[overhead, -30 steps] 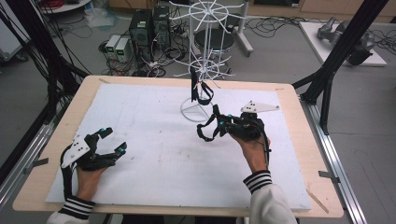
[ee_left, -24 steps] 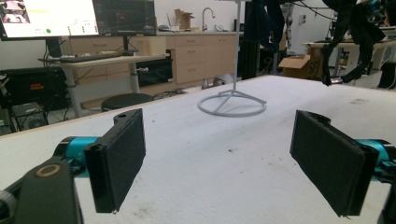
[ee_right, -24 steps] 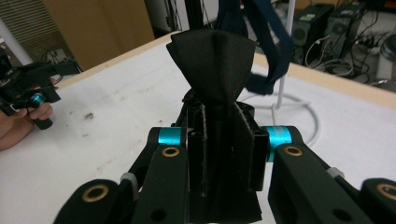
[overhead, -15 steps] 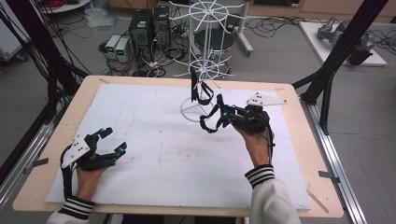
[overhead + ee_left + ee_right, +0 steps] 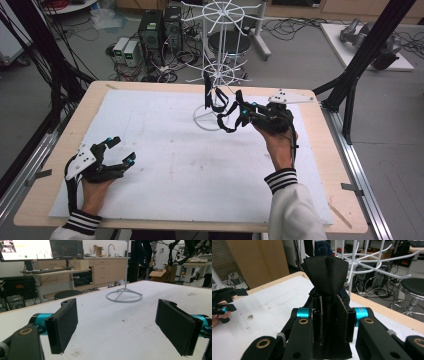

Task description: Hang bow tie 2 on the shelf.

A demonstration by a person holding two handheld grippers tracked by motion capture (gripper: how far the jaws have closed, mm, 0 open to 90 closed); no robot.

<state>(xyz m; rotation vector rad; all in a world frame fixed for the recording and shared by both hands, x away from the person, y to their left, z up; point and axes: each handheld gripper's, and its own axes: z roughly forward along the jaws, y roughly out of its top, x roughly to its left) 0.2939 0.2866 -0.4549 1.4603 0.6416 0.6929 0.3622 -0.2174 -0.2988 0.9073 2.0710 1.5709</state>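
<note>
Nearest the person, the left gripper rests on the white mat at the table's near left corner, its jaws spread wide with only bare mat between them. Farther in and to the right, the right gripper is held above the mat, its jaws pressed together on a folded black fabric strap; in the right gripper view the cloth stands up between the pads and fans out above them. Just beyond it stands the white wire display rack, its ring base on the mat's far edge, with another black strap hanging from a lower arm close to the gripped one
</note>
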